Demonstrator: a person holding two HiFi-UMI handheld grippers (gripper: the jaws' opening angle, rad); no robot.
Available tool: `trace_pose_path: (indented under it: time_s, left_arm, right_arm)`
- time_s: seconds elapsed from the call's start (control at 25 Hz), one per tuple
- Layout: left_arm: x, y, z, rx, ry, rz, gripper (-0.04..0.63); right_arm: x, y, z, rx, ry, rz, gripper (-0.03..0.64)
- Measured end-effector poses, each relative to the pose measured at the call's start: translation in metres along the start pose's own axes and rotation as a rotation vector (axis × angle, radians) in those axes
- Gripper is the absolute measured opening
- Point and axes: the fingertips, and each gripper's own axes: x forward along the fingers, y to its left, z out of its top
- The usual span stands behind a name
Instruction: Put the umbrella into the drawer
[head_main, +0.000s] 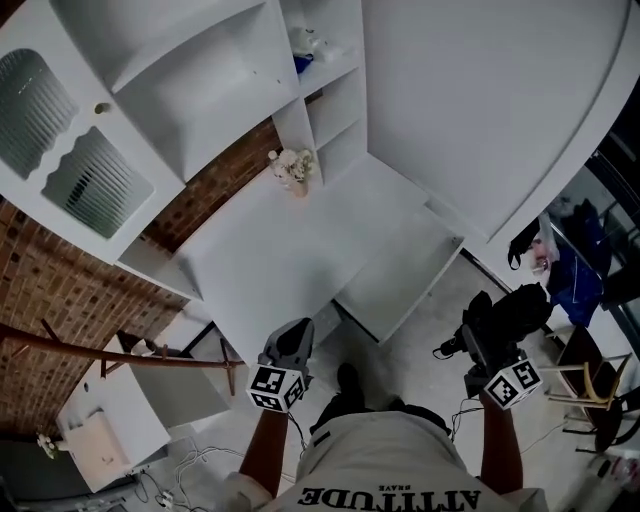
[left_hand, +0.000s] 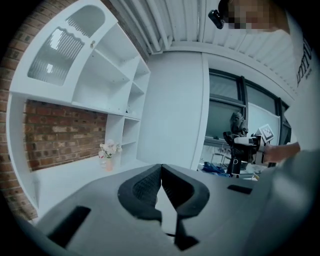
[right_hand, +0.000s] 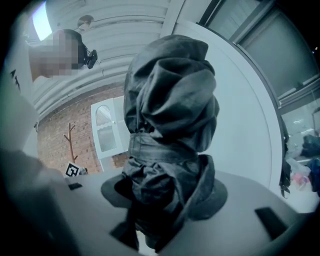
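Head view first: the right tool (head_main: 492, 352) is clamped on the folded black umbrella (head_main: 510, 312), carried off the floor at the person's right side. Its own view confirms it, jaws spread wide around the bundled fabric, and the umbrella's long axis runs out along the line the tool points. What looks like the pulled-out drawer (head_main: 405, 268) juts from the white desk (head_main: 265, 265), ahead of the umbrella and over to its left, well apart from it. So the carry should go forward and leftward across the body. The left tool (head_main: 287, 352) has its jaws pressed together on nothing, near the desk's front edge, about as close to the drawer.
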Motion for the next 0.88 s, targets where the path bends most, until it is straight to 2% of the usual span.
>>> trace_pose_path:
  time_s: [0.44, 0.68, 0.88]
  left_arm:
    - [0.051, 0.042, 0.005, 0.006, 0.02, -0.146, 0.026]
    - [0.064, 0.059, 0.01, 0.007, 0.015, -0.174, 0.026]
    - [0.07, 0.061, 0.002, -0.016, 0.031, -0.184, 0.026]
  right_arm:
    - [0.059, 0.009, -0.011, 0.029, 0.025, -0.078, 0.252]
    - [0.08, 0.003, -0.021, 0.035, 0.059, -0.118, 0.252]
    - [0.094, 0.001, -0.028, 0.043, 0.088, -0.113, 0.252]
